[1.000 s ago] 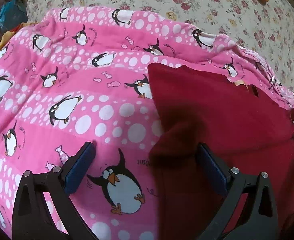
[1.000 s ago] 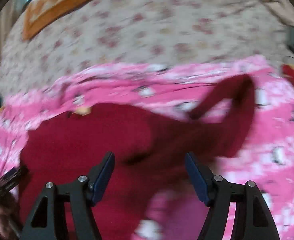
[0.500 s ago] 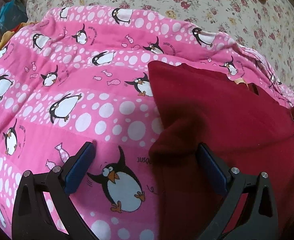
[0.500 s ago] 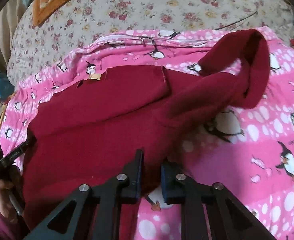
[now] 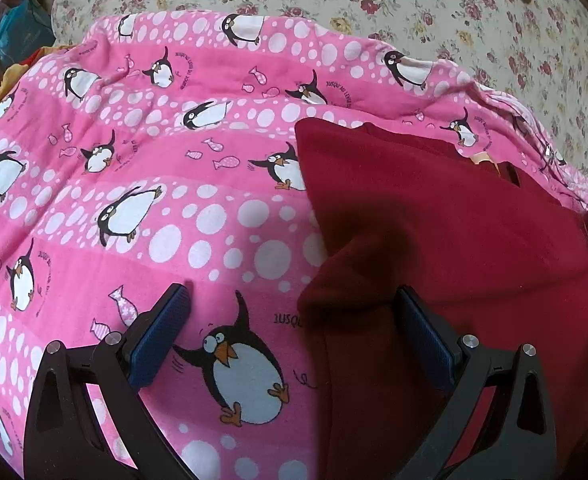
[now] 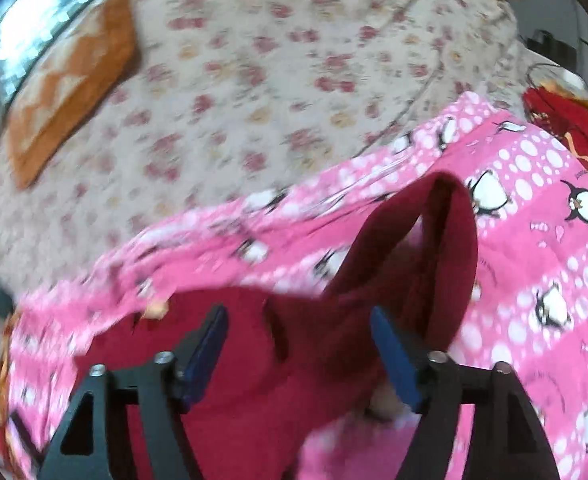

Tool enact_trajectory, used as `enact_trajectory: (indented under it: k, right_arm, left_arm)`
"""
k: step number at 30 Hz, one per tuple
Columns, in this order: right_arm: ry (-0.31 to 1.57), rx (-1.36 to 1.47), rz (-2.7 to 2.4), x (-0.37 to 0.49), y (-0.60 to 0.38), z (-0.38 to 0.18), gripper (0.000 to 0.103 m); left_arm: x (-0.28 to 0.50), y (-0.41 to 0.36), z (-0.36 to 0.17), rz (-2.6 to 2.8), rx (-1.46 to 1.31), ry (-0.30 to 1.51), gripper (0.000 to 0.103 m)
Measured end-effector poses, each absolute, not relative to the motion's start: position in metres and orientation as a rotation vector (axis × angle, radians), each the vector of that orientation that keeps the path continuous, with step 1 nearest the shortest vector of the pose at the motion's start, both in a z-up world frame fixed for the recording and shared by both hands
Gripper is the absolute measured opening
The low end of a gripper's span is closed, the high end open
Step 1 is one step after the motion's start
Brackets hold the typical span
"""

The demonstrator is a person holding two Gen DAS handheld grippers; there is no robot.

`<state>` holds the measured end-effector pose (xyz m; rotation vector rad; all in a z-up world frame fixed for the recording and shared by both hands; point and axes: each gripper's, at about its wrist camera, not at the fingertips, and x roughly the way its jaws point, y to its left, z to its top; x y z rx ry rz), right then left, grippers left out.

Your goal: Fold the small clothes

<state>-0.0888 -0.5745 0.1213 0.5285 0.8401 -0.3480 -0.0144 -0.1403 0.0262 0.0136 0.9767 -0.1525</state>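
Lying spread on a pink blanket (image 5: 141,184), the dark red garment (image 5: 446,224) looks soft and fleecy, its matte cloth folded over itself so that one straight edge runs down the middle of the left wrist view. A small tan label (image 5: 480,157) shows near its far edge. The blanket is printed with penguins, fish and white dots, and it covers part of a bed dressed in a cream floral sheet (image 5: 394,4).

The left gripper (image 5: 289,312) hangs low over the blanket with its jaws released and wide; one blue-padded finger sits over the pink cloth, the other over the garment's edge, gripping nothing.

The right wrist view is blurred. The right gripper (image 6: 298,336) also has its jaws released, spread above the garment (image 6: 253,360), whose sleeve (image 6: 450,240) curls up in a loop beyond the jaws. An orange patterned cushion (image 6: 69,80) lies on the sheet at far left, and a red and orange cloth (image 6: 566,120) sits past the blanket at right.
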Motion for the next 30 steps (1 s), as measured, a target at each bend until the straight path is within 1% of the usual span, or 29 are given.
enact_trajectory:
  k: [4, 5, 6, 7, 9, 11, 16, 19, 22, 24, 27, 30]
  right_arm:
    - [0.882, 0.598, -0.451, -0.059, -0.611, 0.09, 0.073]
    - [0.898, 0.615, -0.456, -0.053, -0.619, 0.082, 0.061]
    - [0.923, 0.629, -0.444, -0.046, -0.626, 0.073, 0.03]
    - [0.938, 0.633, -0.437, -0.043, -0.63, 0.069, 0.019]
    - [0.925, 0.667, -0.405, -0.043, -0.637, 0.074, 0.012]
    - [0.858, 0.682, -0.299, -0.049, -0.636, 0.104, 0.011]
    - [0.764, 0.554, -0.096, -0.061, -0.608, 0.195, 0.011]
    - [0.723, 0.546, 0.033, -0.068, -0.577, 0.23, 0.011]
    - [0.724, 0.548, 0.182, -0.068, -0.536, 0.251, 0.011]
    - [0.758, 0.509, 0.268, -0.061, -0.501, 0.256, 0.011]
    - [0.832, 0.446, 0.364, -0.05, -0.455, 0.253, 0.011]
    - [0.944, 0.369, 0.49, -0.034, -0.399, 0.236, 0.011]
  left_arm:
    - [-0.014, -0.141, 0.026, -0.155, 0.017, 0.978, 0.102]
    - [-0.013, -0.141, 0.025, -0.156, 0.017, 0.979, 0.102]
    - [-0.013, -0.141, 0.026, -0.157, 0.016, 0.98, 0.102]
    - [-0.013, -0.141, 0.026, -0.16, 0.014, 0.981, 0.102]
    - [-0.013, -0.14, 0.027, -0.162, 0.009, 0.981, 0.102]
    - [-0.014, -0.139, 0.03, -0.158, 0.011, 0.972, 0.102]
    - [-0.021, -0.136, 0.042, -0.137, 0.035, 0.914, 0.102]
    - [-0.023, -0.127, 0.05, -0.116, 0.015, 0.881, 0.102]
    - [-0.023, -0.112, 0.057, -0.103, -0.048, 0.863, 0.102]
    - [-0.023, -0.102, 0.06, -0.093, -0.089, 0.853, 0.102]
    - [-0.023, -0.088, 0.067, -0.074, -0.134, 0.835, 0.102]
    - [-0.022, -0.075, 0.071, -0.062, -0.188, 0.826, 0.102]
